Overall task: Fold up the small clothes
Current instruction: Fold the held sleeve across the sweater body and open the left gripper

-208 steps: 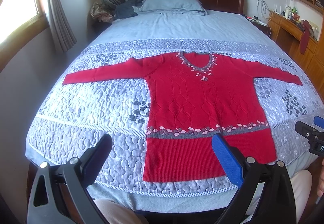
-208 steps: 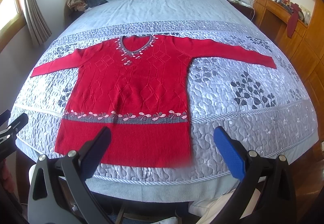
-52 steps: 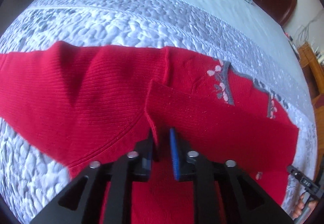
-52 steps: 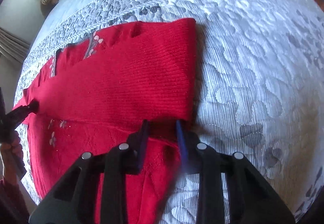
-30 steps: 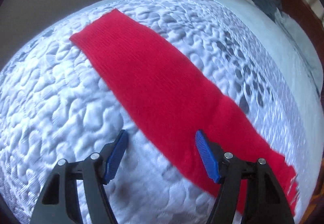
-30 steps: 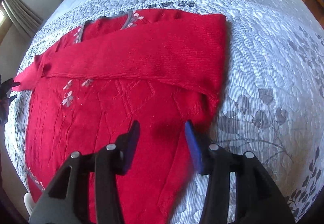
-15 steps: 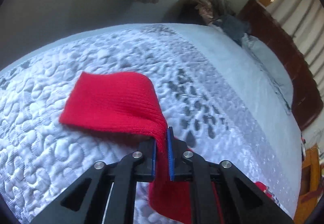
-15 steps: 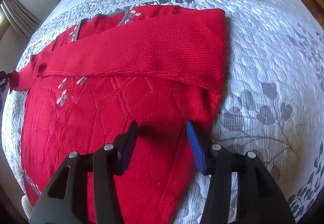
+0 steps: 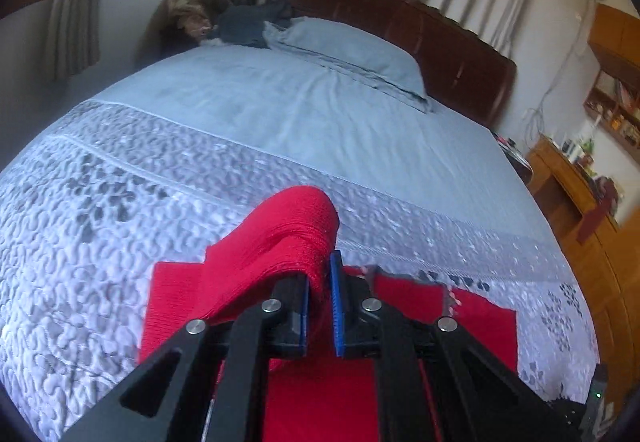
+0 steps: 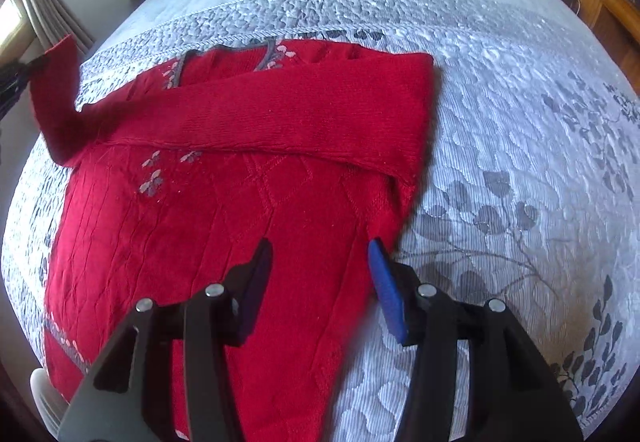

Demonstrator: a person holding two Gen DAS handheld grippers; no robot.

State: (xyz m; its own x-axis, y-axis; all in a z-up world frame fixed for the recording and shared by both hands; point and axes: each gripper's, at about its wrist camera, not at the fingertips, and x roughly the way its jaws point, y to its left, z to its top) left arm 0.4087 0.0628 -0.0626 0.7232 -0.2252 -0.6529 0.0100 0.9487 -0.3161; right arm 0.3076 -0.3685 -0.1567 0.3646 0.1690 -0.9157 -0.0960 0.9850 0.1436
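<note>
The wide bed with its grey-and-white quilted coverlet [image 10: 520,122] fills the room from where I stand, a pale blue pillow [image 9: 352,50] against the dark wooden headboard [image 9: 420,30] at twelve o'clock. Spread across the coverlet lies the red knitted V-neck sweater with a grey flowered trim [image 10: 208,210]. Its right sleeve [image 10: 304,118] is already folded flat across the chest. The left sleeve [image 9: 288,238], which a second ago lay stretched out on the quilt, is now off the bed and drooping over the sweater's nine o'clock side. The left gripper [image 9: 320,282] has closed on it, blue pads pinching the knit near the cuff, though the blur makes the exact spot hard to tell. The right gripper [image 10: 320,266] hovers over the sweater's body at five o'clock, jaws parted with nothing between them. I judge the second sleeve fold is under way; laying it over the first comes next.
</note>
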